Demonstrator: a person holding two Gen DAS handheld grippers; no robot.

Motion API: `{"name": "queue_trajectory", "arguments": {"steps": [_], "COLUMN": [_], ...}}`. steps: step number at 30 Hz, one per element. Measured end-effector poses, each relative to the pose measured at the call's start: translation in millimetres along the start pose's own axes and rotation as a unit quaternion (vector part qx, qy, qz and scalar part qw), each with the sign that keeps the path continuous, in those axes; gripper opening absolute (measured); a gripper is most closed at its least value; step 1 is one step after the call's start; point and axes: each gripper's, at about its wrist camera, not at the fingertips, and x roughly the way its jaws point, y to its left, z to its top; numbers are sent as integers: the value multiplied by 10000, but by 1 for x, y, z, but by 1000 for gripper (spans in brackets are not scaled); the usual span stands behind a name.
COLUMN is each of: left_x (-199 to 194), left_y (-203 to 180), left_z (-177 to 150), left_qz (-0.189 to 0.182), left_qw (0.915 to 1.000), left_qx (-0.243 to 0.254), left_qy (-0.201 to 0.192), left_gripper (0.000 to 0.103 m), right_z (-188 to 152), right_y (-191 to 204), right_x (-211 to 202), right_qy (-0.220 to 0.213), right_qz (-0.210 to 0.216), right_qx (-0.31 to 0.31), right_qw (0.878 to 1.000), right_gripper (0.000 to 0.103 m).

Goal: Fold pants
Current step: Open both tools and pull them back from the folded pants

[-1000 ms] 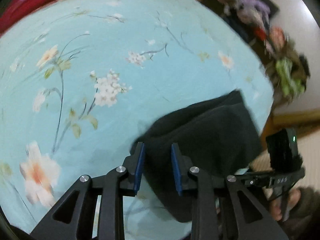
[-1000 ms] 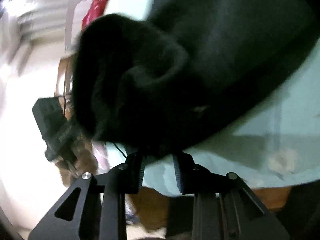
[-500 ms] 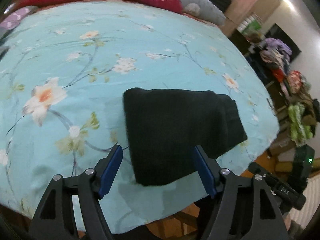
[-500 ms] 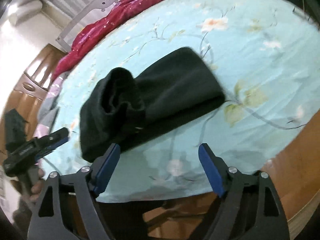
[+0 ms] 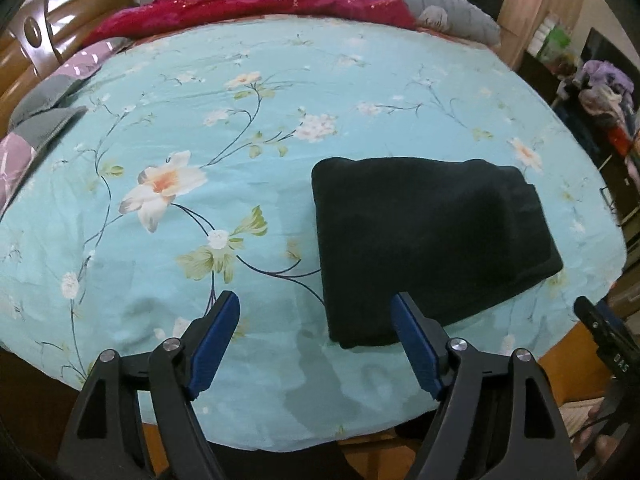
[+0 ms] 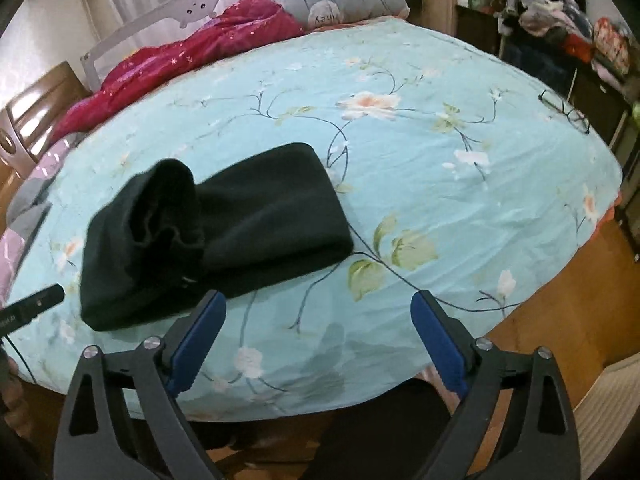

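While both claws spread wider, empty, folded black pants (image 5: 432, 248) lie on sheet (image 5: 240, 160); pillow (image 6: 340, 4) writing possibly "Honey".

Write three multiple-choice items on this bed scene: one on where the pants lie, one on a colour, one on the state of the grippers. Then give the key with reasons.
1. Where do the pants lie?
A. On the floral sheet, near the bed's front edge
B. On the red blanket
C. On the floor

2. What colour are the grippers' finger pads?
A. Red
B. Blue
C. White

3. How do the left gripper and right gripper stand?
A. Both clamped on the pants
B. One holds the pants, one is free
C. Both wide, with nothing between their fingers

Key:
1 A: the dark folded bundle rests on the light blue sheet just ahead of both grippers.
2 B: blue pads line the black fingers in both wrist views.
3 C: both grippers' jaws are opening, with only bare sheet in the gaps; the pants lie free.
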Motion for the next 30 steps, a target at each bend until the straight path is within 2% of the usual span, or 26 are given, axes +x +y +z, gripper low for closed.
{"name": "queue_trajectory", "arguments": {"steps": [7,13,19,24,30], "left_x": [2,7,4,3,0], "left_y": [-7,-12,-7,0,13], "left_z": [6,7,7,4,-5], "left_qz": [40,193,69,-172,-238], "left_qw": [9999,9997,9998,9995,9987], "left_qx": [-48,139,-39,-185,-247], "left_qy": [-158,-73,-184,-214,-371], "left_gripper": [79,79,79,79,79], "right_z": [3,1,1,-2,-6], "right_y": [-2,3,2,8,18], "right_x": [-1,2,-3,-10,-27], "right_qy": [-188,-182,-220,-193,-261], "right_qz": [-198,-261,-268,-247,-345], "right_qx": [-261,-414,-420,-526,-690], "right_qw": [9993,9986,9985,9981,9967], "right_gripper": [94,97,97,97,97]}}
